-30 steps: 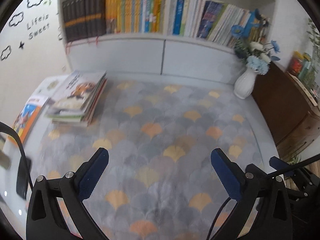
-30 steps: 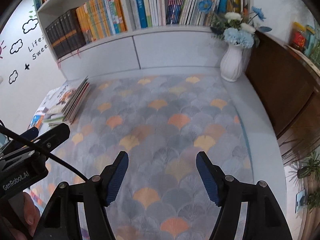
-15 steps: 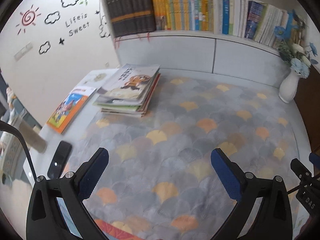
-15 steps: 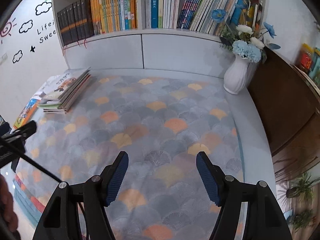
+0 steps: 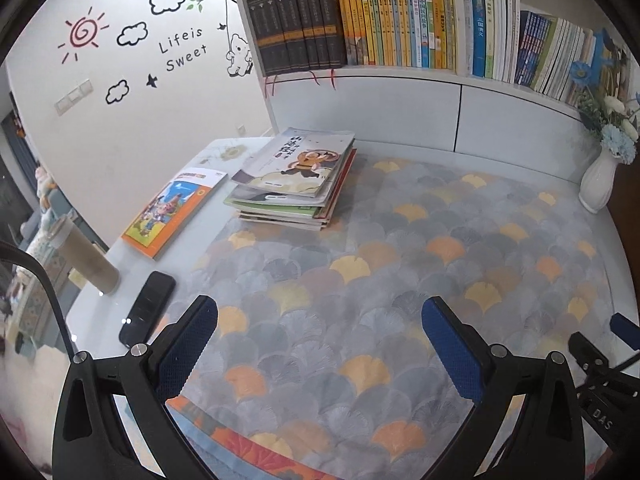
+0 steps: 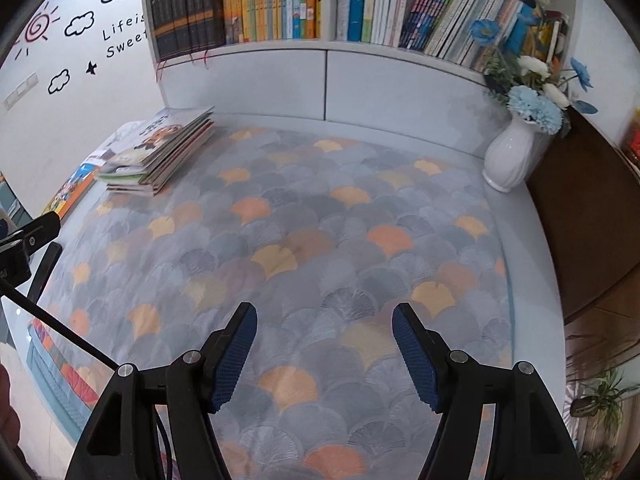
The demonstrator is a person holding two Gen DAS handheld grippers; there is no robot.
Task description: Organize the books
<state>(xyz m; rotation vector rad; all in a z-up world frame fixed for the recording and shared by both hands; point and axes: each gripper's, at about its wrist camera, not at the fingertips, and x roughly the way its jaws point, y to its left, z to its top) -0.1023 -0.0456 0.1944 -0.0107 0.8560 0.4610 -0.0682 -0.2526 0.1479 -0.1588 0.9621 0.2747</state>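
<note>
Two claws empty, one book stack waiting at the tabletop's far-left corner.

Stack of picture books point(image 5: 294, 178) lies flat below the bookshelf point(image 5: 400, 74); a single orange book point(image 5: 174, 210) sits just beside it. Left claw point(image 5: 320, 344) and right claw point(image 6: 324, 354) gape wide, holding nothing. Step: approach. Next: reach far-left, pinch the top cover. Patterned mat point(image 5: 400, 264) bare; phone point(image 5: 147, 306), cup point(image 5: 86, 256), vase point(image 6: 510, 156) edge it.
</note>
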